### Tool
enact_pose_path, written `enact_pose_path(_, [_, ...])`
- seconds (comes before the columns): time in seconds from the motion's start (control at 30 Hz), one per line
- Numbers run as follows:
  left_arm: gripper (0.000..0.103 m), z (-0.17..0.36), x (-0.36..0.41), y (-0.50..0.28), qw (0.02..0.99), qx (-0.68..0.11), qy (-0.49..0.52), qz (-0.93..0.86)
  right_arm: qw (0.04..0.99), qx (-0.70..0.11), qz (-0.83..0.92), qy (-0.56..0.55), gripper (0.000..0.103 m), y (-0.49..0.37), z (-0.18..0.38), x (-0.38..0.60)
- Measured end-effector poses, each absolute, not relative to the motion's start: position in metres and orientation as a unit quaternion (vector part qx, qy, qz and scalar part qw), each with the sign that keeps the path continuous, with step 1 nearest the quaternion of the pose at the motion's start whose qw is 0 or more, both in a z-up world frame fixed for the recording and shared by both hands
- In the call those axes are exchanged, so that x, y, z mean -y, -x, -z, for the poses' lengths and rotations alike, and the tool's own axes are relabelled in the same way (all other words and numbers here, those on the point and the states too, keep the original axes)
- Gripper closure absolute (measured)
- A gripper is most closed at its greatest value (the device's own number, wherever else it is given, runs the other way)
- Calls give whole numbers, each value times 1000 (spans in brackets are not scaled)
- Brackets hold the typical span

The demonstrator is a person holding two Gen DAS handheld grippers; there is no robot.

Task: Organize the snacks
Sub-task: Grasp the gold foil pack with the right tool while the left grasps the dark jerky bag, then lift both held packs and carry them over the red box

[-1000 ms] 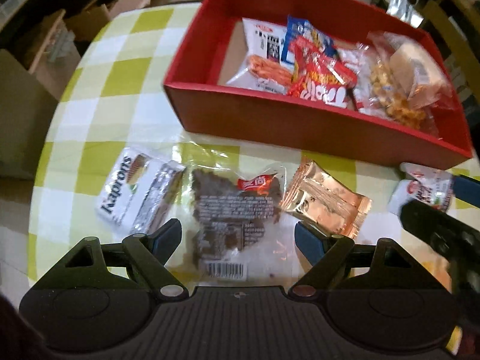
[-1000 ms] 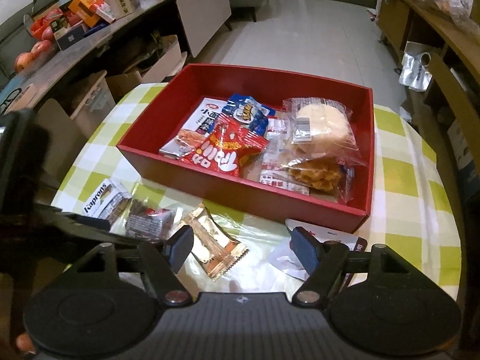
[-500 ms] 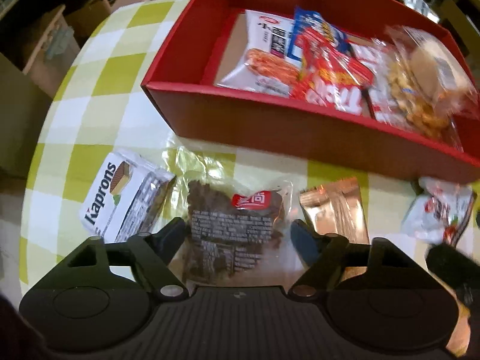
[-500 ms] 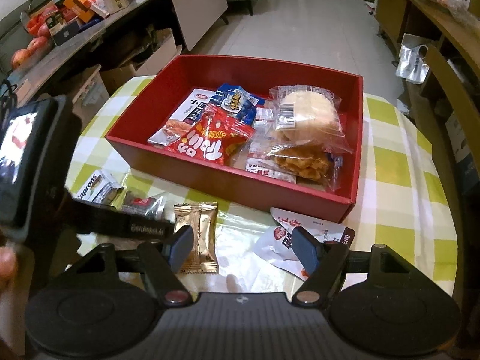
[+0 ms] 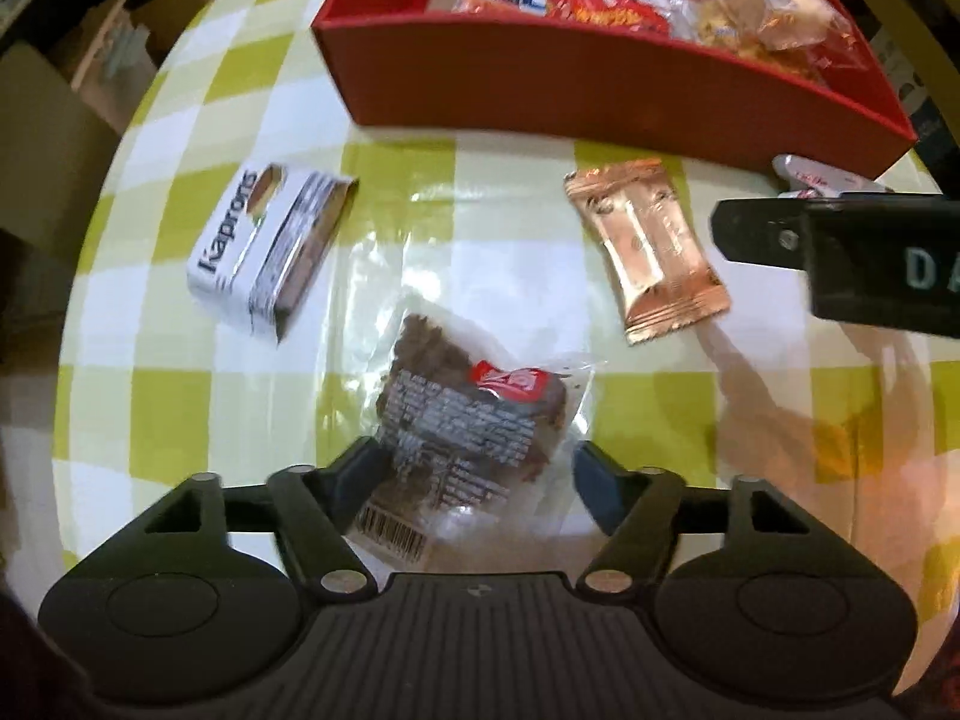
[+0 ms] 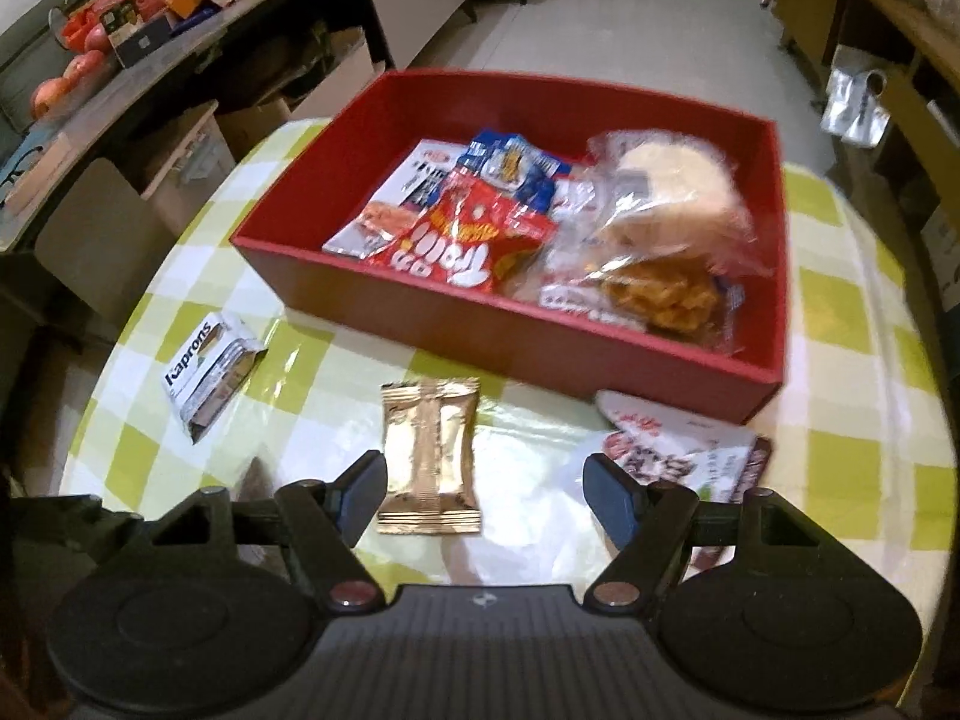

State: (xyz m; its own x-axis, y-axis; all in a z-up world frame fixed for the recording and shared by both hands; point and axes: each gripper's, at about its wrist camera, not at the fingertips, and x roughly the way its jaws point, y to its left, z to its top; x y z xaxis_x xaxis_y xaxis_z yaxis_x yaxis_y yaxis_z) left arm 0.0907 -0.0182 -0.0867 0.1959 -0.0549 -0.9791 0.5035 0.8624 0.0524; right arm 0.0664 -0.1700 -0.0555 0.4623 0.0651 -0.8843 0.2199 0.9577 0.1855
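A red box (image 5: 600, 96) (image 6: 480, 324) holds several snack packs on a green-checked table (image 5: 180, 138). In the left wrist view my left gripper (image 5: 480, 474) is open, its fingers on either side of a clear pack of dark brown snack (image 5: 462, 420) that appears lifted off the table. A white Kaprons pack (image 5: 264, 240) (image 6: 210, 372) and a copper foil pack (image 5: 648, 246) (image 6: 429, 456) lie before the box. My right gripper (image 6: 486, 498) is open above the copper pack, and a white-red pack (image 6: 684, 450) lies right of it.
The right gripper's body (image 5: 840, 252) shows at the right edge of the left wrist view. The round table's edge (image 6: 120, 360) curves close on the left. Cardboard boxes (image 6: 180, 180) and a cluttered counter (image 6: 150, 30) stand beyond it.
The left gripper has drawn back from the box with the brown pack between its fingers. The right gripper has moved left, over the copper pack.
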Motion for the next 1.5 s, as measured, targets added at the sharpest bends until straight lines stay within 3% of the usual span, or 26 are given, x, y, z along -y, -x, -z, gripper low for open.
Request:
enact_pose_path(0.33, [8, 98, 20, -107, 751, -605, -189, 185, 833, -542, 28, -108, 25, -106, 84, 140])
enact_pose_path(0.4, [5, 101, 17, -112, 745, -615, -184, 181, 828, -552, 26, -98, 31, -107, 94, 137])
enact_pose_path(0.47, [5, 103, 13, -117, 741, -622, -172, 182, 831, -551, 34, -71, 47, -107, 93, 137])
enact_pose_path(0.57, [5, 99, 15, -118, 746, -610, -186, 190, 829, -547, 36, -113, 57, -102, 91, 156])
enact_pose_path(0.87, [0, 105, 27, -131, 748, -606, -190, 193, 831, -543, 47, -109, 57, -87, 82, 172])
enact_pose_path(1.17, [12, 96, 33, -116, 750, -606, -186, 188, 843, -521, 37, -129, 57, -77, 66, 178])
enact_pose_path(1.5, [14, 71, 27, -113, 762, -596, -164, 193, 831, -535, 32, -151, 56, -82, 79, 181])
